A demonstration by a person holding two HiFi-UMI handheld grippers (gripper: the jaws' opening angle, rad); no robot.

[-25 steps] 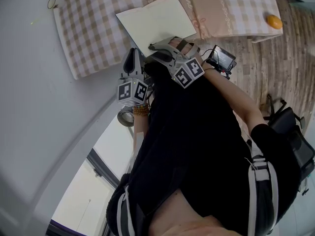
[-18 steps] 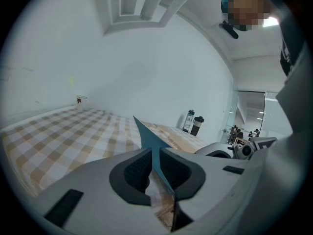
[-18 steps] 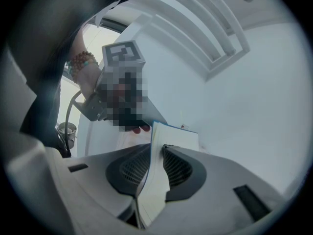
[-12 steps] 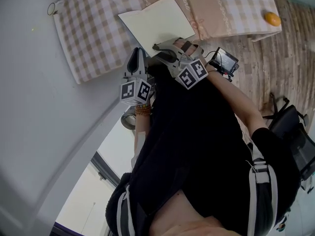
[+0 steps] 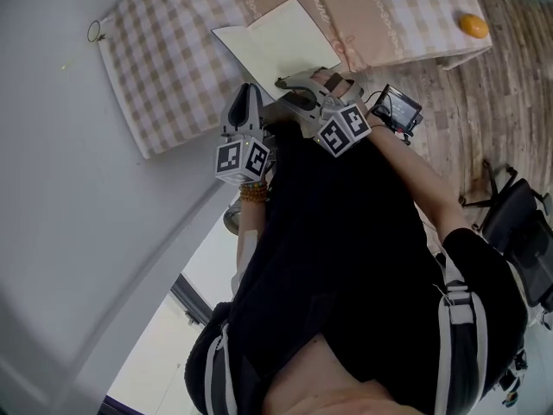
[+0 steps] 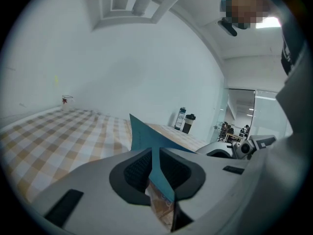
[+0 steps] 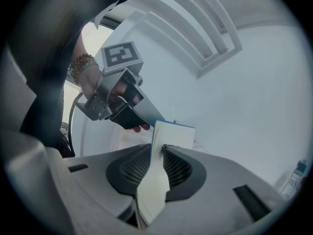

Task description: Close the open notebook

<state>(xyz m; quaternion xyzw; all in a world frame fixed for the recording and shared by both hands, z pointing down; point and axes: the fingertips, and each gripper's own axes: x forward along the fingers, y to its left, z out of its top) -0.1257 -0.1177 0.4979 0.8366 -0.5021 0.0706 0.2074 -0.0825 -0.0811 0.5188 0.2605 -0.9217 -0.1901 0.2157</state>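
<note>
**Failure modes.** The open cream-paged, blue-covered paper notebook (image 5: 278,41) lies over the near edge of the desk (image 5: 164,67), which carries a beige-and-white checked cloth. Each half is gripped only by a thin margin at that near edge.
- If the two halves are swung together unevenly, the leaf bundle is likely to bow or crease at the spine rather than fold flat.
- If either grip slackens in mid-swing, the freed half would probably drop back onto the desk and the notebook would fall open again.
- A pull away from the desk, instead of a fold, could drag the notebook off the near edge.
- The loose inner leaves may fan out and be trapped crooked under the cover.

**Tongs state.** The left tongs (image 6: 157,169) are nearly closed and pinch the blue cover sheet. The sheet stands upright between the pads with its corner pointing toward the far side of the desk. The right tongs (image 7: 155,169) are likewise narrowed, pinching a thicker bundle of cream leaves edged in blue. Both sit side by side at the near edge of the desk, the left tongs toward its left end. Whether the notebook's far part rests on the desk or hangs clear of it cannot be settled from the head view
</note>
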